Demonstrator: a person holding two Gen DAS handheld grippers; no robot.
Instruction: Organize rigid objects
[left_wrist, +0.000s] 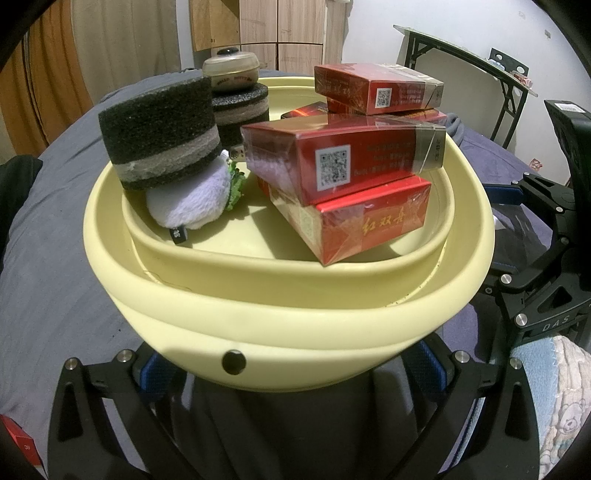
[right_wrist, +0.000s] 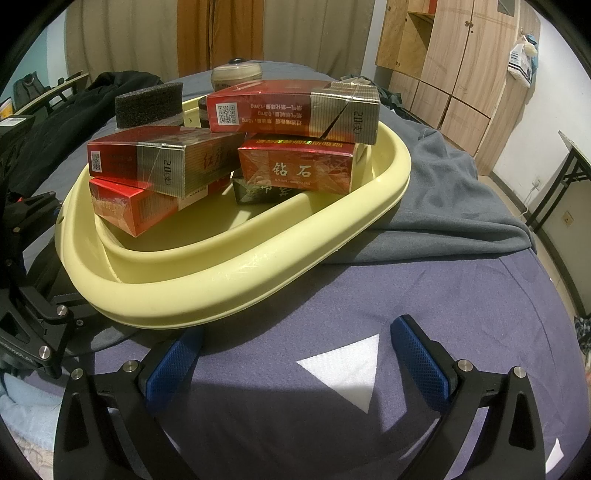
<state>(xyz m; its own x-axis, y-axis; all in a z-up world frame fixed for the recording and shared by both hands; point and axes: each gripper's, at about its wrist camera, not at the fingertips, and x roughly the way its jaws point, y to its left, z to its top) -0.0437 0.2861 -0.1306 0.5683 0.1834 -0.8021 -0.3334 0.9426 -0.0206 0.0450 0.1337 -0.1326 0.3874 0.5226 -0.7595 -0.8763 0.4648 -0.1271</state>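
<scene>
Left gripper (left_wrist: 295, 363) open, straddling basin (left_wrist: 288, 317) rim; right gripper (right_wrist: 295, 360) wide open, empty, over bed (right_wrist: 369, 295); red boxes (left_wrist: 343, 162) stacked inside

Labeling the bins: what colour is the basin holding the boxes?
Pale yellow plastic basin, clearest in the left wrist view.

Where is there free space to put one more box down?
The basin is crowded: red boxes stacked at right, foam cylinders and a plush toy at left. Bare spots: the basin floor between them, and the blue sheet near the right gripper.
</scene>
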